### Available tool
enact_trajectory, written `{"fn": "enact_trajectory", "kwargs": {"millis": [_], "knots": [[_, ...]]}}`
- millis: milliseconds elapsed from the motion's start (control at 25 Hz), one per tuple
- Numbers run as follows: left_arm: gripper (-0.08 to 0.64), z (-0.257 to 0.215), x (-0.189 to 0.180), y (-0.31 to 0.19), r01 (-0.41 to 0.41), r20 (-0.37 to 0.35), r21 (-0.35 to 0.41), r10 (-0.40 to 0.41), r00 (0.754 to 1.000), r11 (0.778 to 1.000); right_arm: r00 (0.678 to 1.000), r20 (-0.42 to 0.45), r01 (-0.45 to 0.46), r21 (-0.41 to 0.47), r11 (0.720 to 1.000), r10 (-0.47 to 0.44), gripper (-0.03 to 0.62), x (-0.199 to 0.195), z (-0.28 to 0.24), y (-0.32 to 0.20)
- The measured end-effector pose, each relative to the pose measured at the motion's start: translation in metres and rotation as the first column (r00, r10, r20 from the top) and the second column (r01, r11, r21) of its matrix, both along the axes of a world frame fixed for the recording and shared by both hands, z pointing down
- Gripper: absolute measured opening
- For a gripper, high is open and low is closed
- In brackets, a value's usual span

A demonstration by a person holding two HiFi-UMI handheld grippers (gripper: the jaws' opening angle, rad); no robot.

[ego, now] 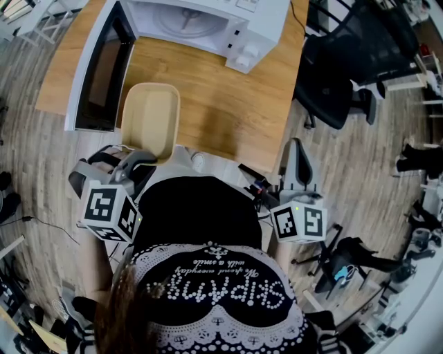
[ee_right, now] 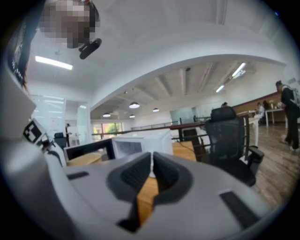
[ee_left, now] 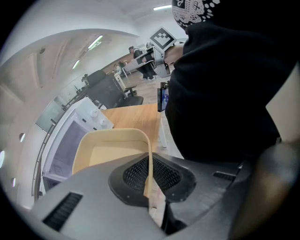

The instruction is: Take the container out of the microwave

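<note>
your left gripper (ego: 137, 157) tilts steeply down at the near left edge of the wooden table (ego: 221, 97), jaws pinched tight on the near rim of the beige container (ego: 151, 114). the container is outside the white microwave (ego: 208, 21), over the tabletop just right of the open door (ego: 104, 69). your right gripper (ego: 296, 146) points almost level by the table's near right edge, jaws closed on nothing

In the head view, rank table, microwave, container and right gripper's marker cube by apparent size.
1. Light wooden table
2. White microwave, door open, cropped at top
3. Beige rectangular plastic container
4. Black-and-white marker cube on the right gripper, smallest though nearest the camera
</note>
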State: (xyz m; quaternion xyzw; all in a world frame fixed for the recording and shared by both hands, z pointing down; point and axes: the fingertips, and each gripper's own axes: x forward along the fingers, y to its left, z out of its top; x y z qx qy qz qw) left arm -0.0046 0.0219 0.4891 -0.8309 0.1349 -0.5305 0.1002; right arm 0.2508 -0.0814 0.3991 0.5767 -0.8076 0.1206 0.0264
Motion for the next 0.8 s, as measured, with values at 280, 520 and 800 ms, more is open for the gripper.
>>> {"fn": "enact_trajectory", "kwargs": {"millis": [280, 520, 800], "knots": [[0.038, 0.001, 0.0021, -0.0001, -0.006, 0.015, 0.003, 0.006, 1.0, 1.0, 1.0, -0.018, 0.011, -0.003, 1.0, -0.011, 0.037, 0.0007, 0.0017, 0.0021], [0.038, 0.002, 0.0026, -0.0003, -0.007, 0.022, 0.002, 0.007, 1.0, 1.0, 1.0, -0.015, 0.015, -0.009, 1.0, -0.015, 0.035, 0.0013, 0.003, 0.0025], [0.038, -0.001, 0.0056, -0.0011, -0.014, 0.021, 0.005, 0.014, 1.0, 1.0, 1.0, -0.016, 0.015, -0.013, 1.0, -0.015, 0.035, 0.0026, 0.003, 0.0026]]}}
